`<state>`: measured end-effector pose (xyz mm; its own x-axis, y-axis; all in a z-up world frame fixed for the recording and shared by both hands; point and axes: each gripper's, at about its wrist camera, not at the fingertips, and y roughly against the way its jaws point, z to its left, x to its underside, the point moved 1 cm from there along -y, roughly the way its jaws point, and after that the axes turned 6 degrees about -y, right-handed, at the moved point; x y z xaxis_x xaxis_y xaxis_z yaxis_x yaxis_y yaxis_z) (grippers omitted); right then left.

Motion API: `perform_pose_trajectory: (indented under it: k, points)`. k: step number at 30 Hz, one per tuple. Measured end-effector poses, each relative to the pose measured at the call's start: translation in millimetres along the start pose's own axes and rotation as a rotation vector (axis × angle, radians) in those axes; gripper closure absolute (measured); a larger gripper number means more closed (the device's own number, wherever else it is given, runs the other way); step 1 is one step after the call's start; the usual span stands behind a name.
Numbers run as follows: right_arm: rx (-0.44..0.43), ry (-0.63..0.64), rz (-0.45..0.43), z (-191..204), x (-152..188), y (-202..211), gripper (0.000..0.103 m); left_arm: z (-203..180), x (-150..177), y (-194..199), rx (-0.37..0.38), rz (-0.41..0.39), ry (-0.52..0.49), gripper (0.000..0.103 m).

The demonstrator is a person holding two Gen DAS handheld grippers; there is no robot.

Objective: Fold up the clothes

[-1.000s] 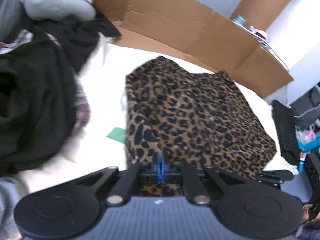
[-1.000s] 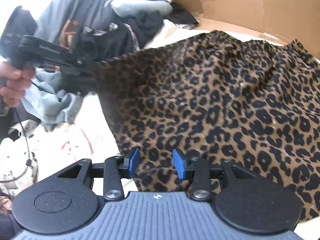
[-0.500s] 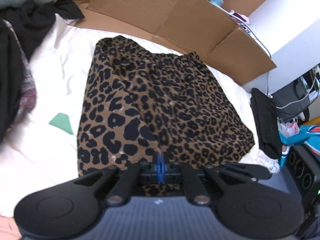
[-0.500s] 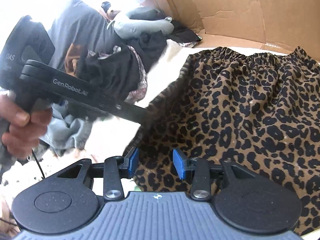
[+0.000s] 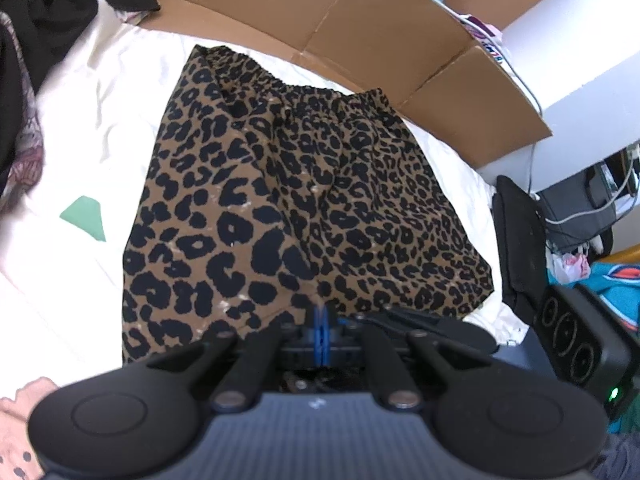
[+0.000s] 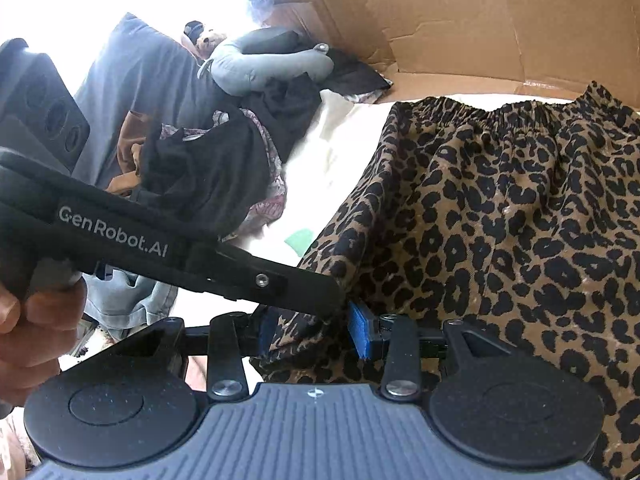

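Left hand-held gripper point(image 5: 321, 334), seen from its own wrist camera, shows its blue pads pressed together on the near hem of the leopard-print skirt of brown fabric with black spots point(image 5: 296, 216); we read this as a closed pinch on the cloth; the same gripper appears in the right wrist view as a long black body lettered "GenRobot.AI", gripped by a person's hand point(image 6: 28, 332) at the left edge; its tip meets the skirt's near left corner. Right hand-held gripper point(image 6: 316, 334) has its blue pads point(image 6: 360, 334) parted, and a fold of the skirt hem lies between them; we cannot tell whether either pad touches the cloth. We find the skirt spread on a white sheet point(image 5: 100, 120), its gathered elastic waistband point(image 5: 296, 88) farthest from the cameras and its hem nearest; a small green patch point(image 5: 85, 218) lies on the sheet to the left of the skirt, apart from it. Flattened brown cardboard point(image 5: 360, 36) stands behind the waistband; a heap of dark clothes point(image 6: 224, 160) and a grey neck pillow point(image 6: 264, 66) lie at the far left of the sheet.
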<state>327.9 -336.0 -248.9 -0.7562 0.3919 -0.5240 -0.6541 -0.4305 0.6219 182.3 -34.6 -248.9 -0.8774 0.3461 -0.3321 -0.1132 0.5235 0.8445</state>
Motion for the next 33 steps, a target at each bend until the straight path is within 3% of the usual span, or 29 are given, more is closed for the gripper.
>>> perform_pose_trajectory:
  k: [3, 5, 10, 13, 17, 21, 26, 33]
  points:
    - [0.005, -0.022, 0.003, -0.6, 2.2, -3.4, 0.061, -1.3, 0.3, -0.2, -0.013, -0.004, 0.024, 0.102]
    - [0.017, -0.053, 0.004, -3.1, 3.0, -5.2, 0.077, -2.7, 1.1, -0.8, -0.019, -0.01, 0.041, 0.102]
    - [0.03, -0.084, 0.006, -9.8, 4.2, -8.2, 0.087, -5.9, 3.9, -2.6, -0.041, -0.017, 0.062, 0.102]
    - [0.037, -0.089, 0.008, -12.6, 6.9, -8.3, 0.101, -7.8, 5.4, -3.7, -0.056, -0.018, 0.068, 0.101]
    - [0.047, -0.104, 0.012, -20.8, 8.0, -5.5, 0.103, -12.3, 3.9, -2.5, -0.076, 0.001, 0.025, 0.1]
    - [0.062, -0.121, 0.004, -31.3, 9.9, 3.2, 0.103, -11.6, 2.8, 2.8, -0.093, 0.002, -0.025, 0.089]
    - [0.093, -0.16, -0.017, -51.6, 13.3, 23.2, 0.103, 0.6, 1.5, 4.2, -0.15, 0.006, -0.063, 0.089]
    - [0.153, -0.249, -0.095, -90.1, 5.9, 63.3, 0.103, 19.9, 5.5, -8.9, -0.217, 0.024, -0.04, 0.089]
